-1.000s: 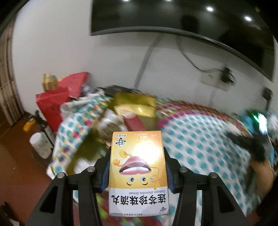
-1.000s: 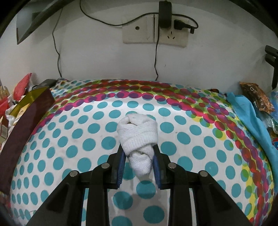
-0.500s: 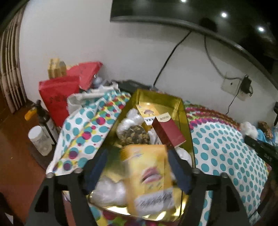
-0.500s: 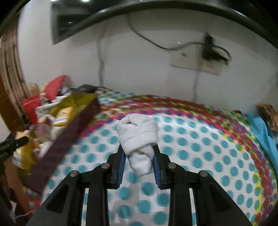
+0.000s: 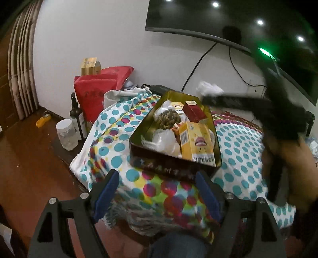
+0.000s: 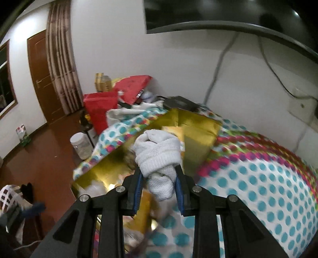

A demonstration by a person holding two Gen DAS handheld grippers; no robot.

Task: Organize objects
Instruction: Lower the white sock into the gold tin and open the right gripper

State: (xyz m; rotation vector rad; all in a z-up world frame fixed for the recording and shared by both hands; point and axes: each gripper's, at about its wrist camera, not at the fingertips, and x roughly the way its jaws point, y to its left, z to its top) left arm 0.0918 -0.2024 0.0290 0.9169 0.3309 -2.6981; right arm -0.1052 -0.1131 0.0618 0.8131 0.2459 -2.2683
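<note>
A gold-lined tin tray (image 5: 139,132) sits on the dotted bedspread (image 5: 238,158) and holds a yellow medicine box (image 5: 196,142), a red box (image 5: 193,111), plastic bags and a brown bundle. My left gripper (image 5: 157,190) is open and empty, pulled back below the tray's near wall. My right gripper (image 6: 159,184) is shut on a rolled white sock (image 6: 159,146) and holds it above the tray (image 6: 198,129). The right gripper (image 5: 214,98) with the sock (image 5: 208,88) shows blurred over the tray's far end in the left wrist view.
Red bags (image 5: 95,93), a dark bottle (image 5: 76,115) and a clear jar (image 5: 66,134) stand on the floor left of the bed. A TV (image 5: 218,17) hangs on the wall with cables below. A door (image 6: 43,79) and curtain stand far left.
My left gripper let go of the yellow box, which now stands in the tray, then opened and drew back. My right gripper carried the sock left, over the tray.
</note>
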